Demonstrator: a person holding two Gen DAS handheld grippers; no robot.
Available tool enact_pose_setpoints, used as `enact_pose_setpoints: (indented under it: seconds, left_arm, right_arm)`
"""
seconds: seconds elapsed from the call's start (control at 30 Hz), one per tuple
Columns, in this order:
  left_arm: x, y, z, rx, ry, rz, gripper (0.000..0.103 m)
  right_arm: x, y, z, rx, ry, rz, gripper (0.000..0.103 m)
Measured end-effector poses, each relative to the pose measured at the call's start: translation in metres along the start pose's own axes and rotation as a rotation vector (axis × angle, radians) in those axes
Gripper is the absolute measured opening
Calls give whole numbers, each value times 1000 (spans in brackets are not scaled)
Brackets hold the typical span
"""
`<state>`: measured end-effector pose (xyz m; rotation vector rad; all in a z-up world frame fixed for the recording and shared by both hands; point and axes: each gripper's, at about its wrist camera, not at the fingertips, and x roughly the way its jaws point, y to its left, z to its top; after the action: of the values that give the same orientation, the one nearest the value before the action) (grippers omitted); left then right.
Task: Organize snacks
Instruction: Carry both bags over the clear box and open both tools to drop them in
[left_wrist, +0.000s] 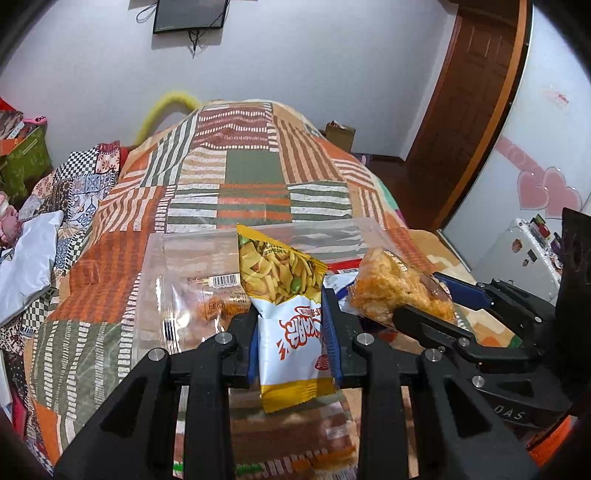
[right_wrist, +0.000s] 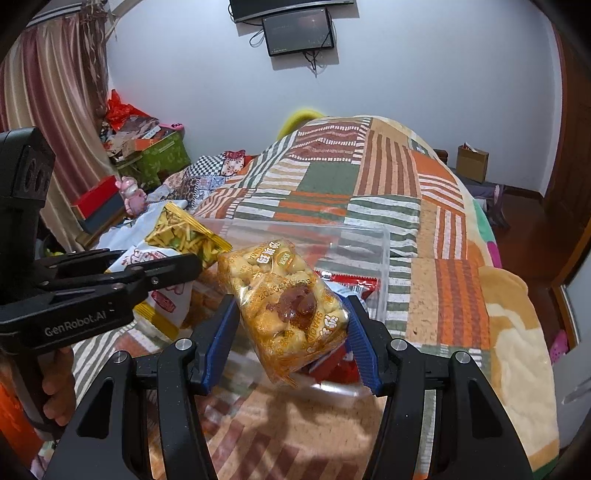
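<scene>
Patchwork bedspread (left_wrist: 255, 173) beyond both fingers, left pinching yellow-white noodle packet (left_wrist: 288, 295), right pinching clear rice-cracker packet (right_wrist: 284, 306), bin (right_wrist: 380, 258) contents obscured.

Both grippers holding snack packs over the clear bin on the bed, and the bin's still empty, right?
Not empty. The right wrist view shows a red packet already inside the clear bin. The rest holds: left gripper grips the yellow-and-white pack, right gripper the clear-wrapped cake.

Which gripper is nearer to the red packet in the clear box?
Right. The right gripper hangs just above the red packet; the left gripper is farther off beside it.
</scene>
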<state>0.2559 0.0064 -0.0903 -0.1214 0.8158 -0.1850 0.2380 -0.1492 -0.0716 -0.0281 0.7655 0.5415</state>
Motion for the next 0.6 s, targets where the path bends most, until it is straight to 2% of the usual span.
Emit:
enact_pose_setpoints:
  seconds: [0.23,0.43,0.6]
  left_arm:
    - [22,5,2,-9,41,23,29]
    - [26,2,1,15,40,28,29]
    - [23,7,2,-3,39,32,36]
  right_arm:
    - [11,6,9,-31,-11,-29,54]
    - [19,8,11,-60,-8,-55,55]
    - [19,7,13,-55,6,-54,57]
